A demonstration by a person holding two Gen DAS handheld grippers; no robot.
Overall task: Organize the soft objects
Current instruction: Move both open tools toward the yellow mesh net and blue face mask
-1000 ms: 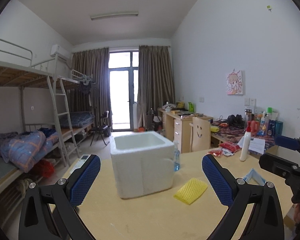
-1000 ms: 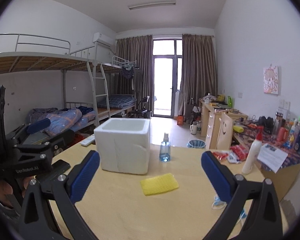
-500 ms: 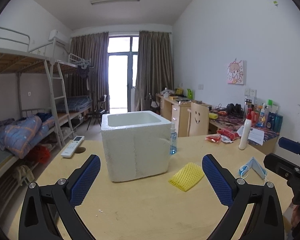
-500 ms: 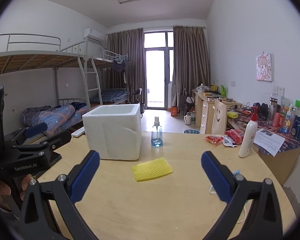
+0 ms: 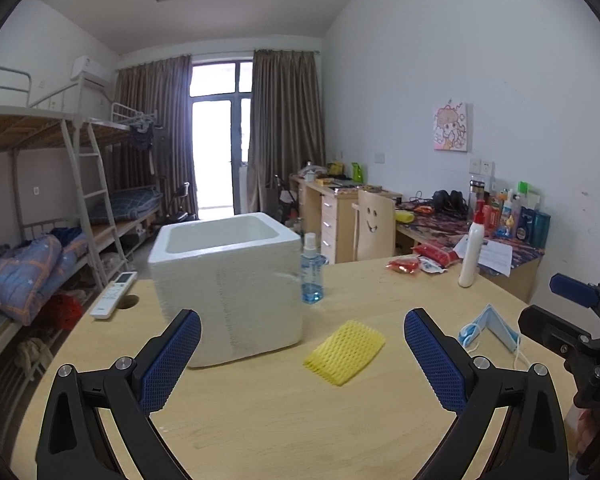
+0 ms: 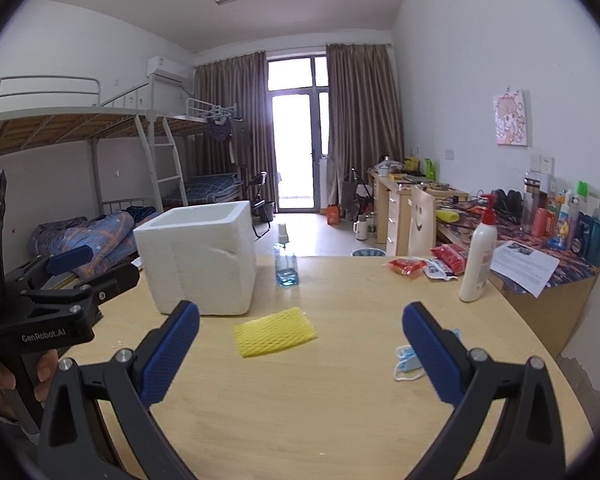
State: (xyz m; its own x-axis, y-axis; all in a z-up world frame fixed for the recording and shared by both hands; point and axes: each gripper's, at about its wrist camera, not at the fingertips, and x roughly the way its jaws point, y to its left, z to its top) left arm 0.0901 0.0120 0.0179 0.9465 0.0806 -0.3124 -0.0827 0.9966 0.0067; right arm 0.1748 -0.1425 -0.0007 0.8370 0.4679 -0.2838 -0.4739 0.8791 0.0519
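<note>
A yellow foam net lies flat on the wooden table, just right of centre in the left wrist view and at centre in the right wrist view, between the fingers of both grippers and touched by neither. The left gripper is spread wide and holds nothing; the right gripper is likewise spread wide and holds nothing. Just left of the net stands an open white foam box, its inside only partly visible. Behind the net, beside the box's right corner, a small spray bottle of blue liquid stands upright. At right a blue face mask lies folded on the table; in the right wrist view it is largely hidden behind the gripper's right finger. Farther back stand a white pump bottle and red snack packets. A remote control rests at the table's left edge. The clutter on the far desk is too small to make out.
</note>
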